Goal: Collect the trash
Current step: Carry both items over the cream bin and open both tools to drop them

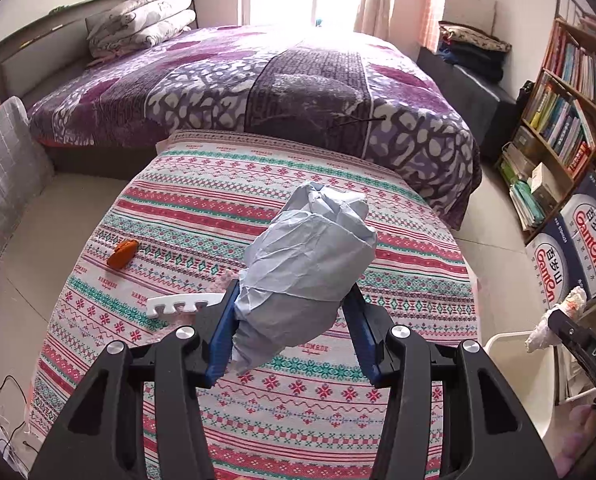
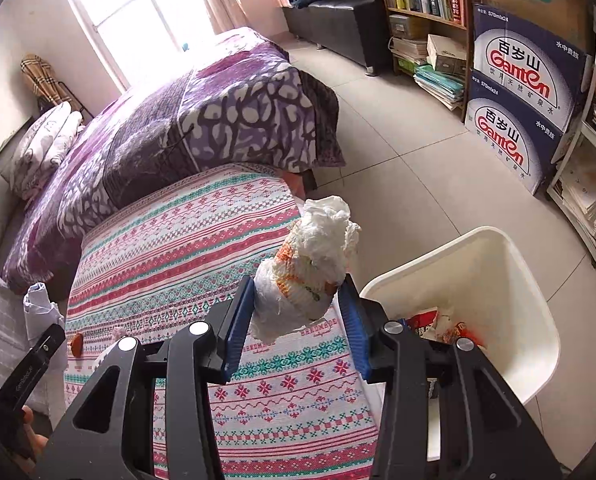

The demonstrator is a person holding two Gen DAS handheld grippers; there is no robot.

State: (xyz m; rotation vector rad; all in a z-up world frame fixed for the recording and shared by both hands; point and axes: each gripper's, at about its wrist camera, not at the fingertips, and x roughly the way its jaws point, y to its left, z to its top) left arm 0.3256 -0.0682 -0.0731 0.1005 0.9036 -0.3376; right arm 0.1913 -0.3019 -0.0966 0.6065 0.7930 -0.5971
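My left gripper (image 1: 292, 294) is shut on a crumpled pale blue paper ball (image 1: 310, 256), held above the table with the patterned cloth (image 1: 258, 184). My right gripper (image 2: 298, 286) is shut on a white tissue wad with orange marks (image 2: 314, 268), over the table's right edge and just left of the white bin (image 2: 534, 280). The bin stands on the floor and holds some wrappers (image 2: 438, 324). An orange peel (image 1: 123, 254) and a white notched foam strip (image 1: 182, 303) lie on the cloth to the left of the paper ball.
A bed with a purple blanket (image 1: 258, 80) stands behind the table. A bookshelf (image 1: 570, 92) and stacked water boxes (image 2: 530, 92) line the right wall beyond the bin. A grey checked cushion (image 1: 2, 184) is at the left, and a thin cable (image 1: 6, 392) lies on the floor.
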